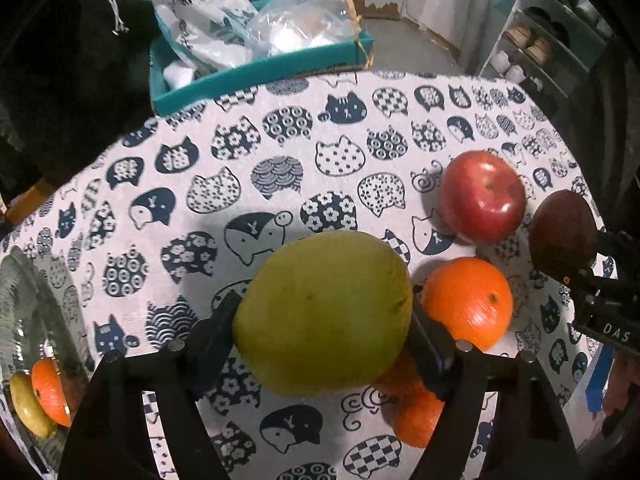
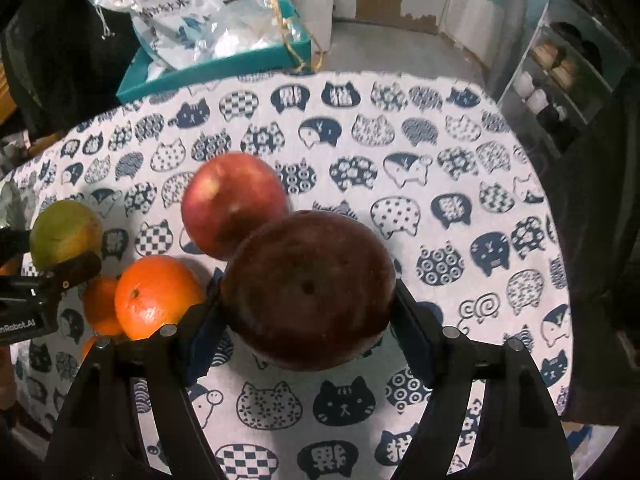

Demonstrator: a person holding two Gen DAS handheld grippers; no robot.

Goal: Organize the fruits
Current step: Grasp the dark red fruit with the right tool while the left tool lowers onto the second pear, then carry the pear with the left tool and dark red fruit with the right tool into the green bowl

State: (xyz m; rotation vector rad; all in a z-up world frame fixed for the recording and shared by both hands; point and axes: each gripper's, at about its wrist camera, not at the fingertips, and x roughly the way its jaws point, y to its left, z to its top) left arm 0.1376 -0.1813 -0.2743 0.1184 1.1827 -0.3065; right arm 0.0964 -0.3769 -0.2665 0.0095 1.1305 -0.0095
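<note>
On a table covered with a cat-print cloth (image 1: 280, 152), several fruits are laid out. Between the pads of the left gripper (image 1: 324, 328) a green mango (image 1: 324, 316) is clamped, both black fingers pressed against its sides; it appears held just above the cloth, a shadow being cast beneath it. Just right of it an orange (image 1: 468, 300) rests on the cloth, and a second orange (image 1: 416, 412) is partly hidden under the right-hand finger. A red apple (image 1: 482, 196) sits farther back, near the oranges but apart from them.

By the right gripper (image 2: 308, 300) a dark brownish-red round fruit (image 2: 308, 288) is clamped (kind cannot be told; small pits are seen in its skin). Its sides are pressed by both pads. Directly behind it, in the right wrist view, the red apple is seen, slightly blurred.

At the far left edge of the left wrist view a clear container (image 1: 24, 320) is noted, with a yellow fruit (image 1: 28, 404) and an orange piece (image 1: 50, 392) seen through its wall.

Beyond the far table edge a teal box (image 1: 256, 68) filled with plastic bags (image 1: 208, 12) is noted, and a shelf with shoes (image 1: 536, 48) stands at the right.
</note>
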